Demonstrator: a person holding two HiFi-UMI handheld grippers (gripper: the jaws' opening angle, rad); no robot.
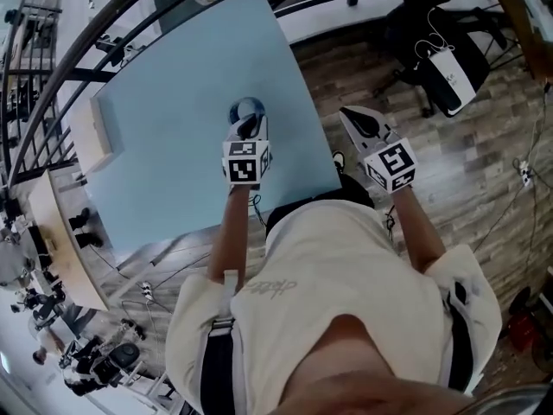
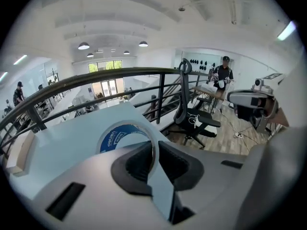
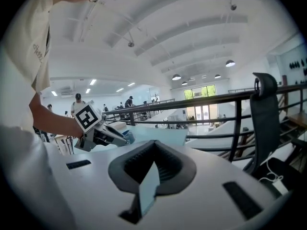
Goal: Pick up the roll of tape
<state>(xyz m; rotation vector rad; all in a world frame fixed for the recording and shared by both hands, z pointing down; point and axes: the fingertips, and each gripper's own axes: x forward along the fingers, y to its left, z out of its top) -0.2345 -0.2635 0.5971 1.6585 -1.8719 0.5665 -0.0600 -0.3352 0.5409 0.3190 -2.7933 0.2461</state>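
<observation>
The left gripper (image 1: 246,128) pinches the roll of tape (image 2: 109,140) by its side wall, one jaw inside the ring and one outside. The roll is a thin ring, pale on the outside and blue inside with white letters. It is held up over the light blue table (image 1: 173,145), near the table's edge. The right gripper (image 3: 154,150) has its jaws pressed together on nothing, just off that edge of the table.
</observation>
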